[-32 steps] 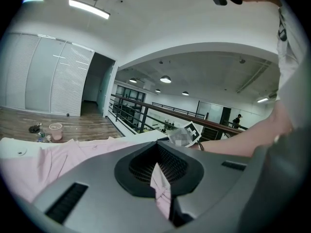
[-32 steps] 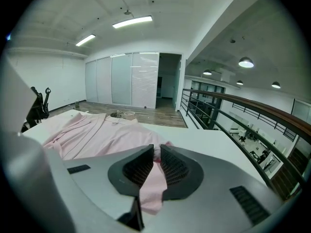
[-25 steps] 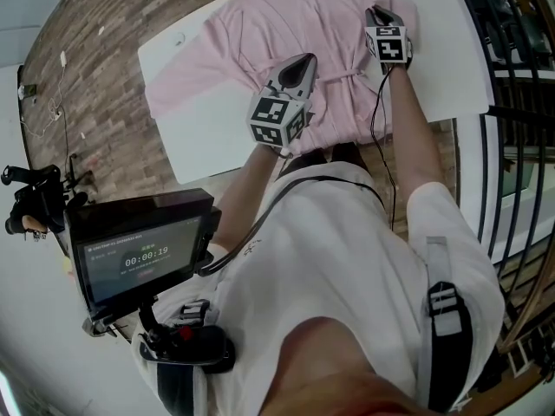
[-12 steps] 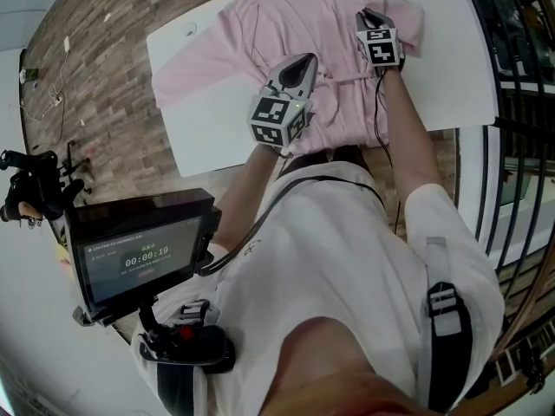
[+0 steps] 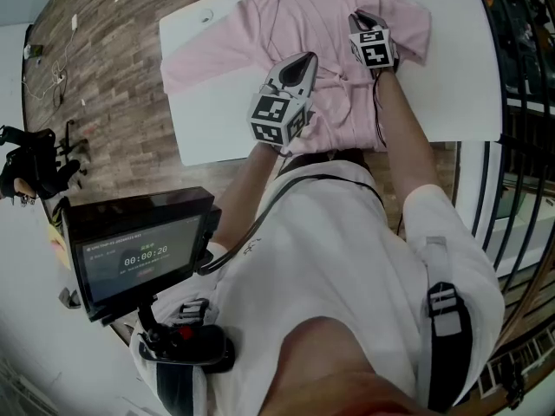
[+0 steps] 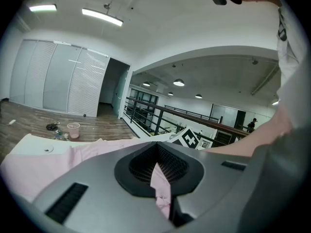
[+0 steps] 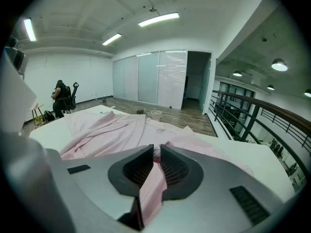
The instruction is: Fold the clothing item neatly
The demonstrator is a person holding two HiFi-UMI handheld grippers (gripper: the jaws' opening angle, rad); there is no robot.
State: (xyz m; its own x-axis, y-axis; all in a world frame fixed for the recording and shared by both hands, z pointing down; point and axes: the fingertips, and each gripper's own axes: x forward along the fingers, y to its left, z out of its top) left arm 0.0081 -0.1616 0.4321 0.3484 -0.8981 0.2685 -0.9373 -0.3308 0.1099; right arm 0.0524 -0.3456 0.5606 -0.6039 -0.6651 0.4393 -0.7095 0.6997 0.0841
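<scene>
A pink garment (image 5: 299, 24) lies spread on the white table (image 5: 451, 76), one long sleeve (image 5: 204, 59) stretched to the left. My left gripper (image 5: 303, 61) hovers over the garment's lower middle, near its tie belt (image 5: 342, 78). In the left gripper view its jaws (image 6: 156, 147) are shut on a narrow strip of pink cloth (image 6: 161, 183). My right gripper (image 5: 357, 16) is over the garment's right shoulder area. Seen in the right gripper view, it (image 7: 154, 150) is shut on a fold of pink fabric (image 7: 151, 186), and the rest of the garment (image 7: 112, 130) spreads out ahead.
The table's near edge (image 5: 260, 150) runs just in front of the person's body. A screen with a timer (image 5: 139, 254) hangs at the lower left. Wooden floor (image 5: 104, 85) lies left of the table and a black railing (image 5: 520, 146) to its right. A pink bucket (image 6: 73, 129) stands on the floor.
My right gripper has shifted left over the garment, away from its right edge, with cloth still pinched. The left gripper has stayed put. The head view has swung slightly.
</scene>
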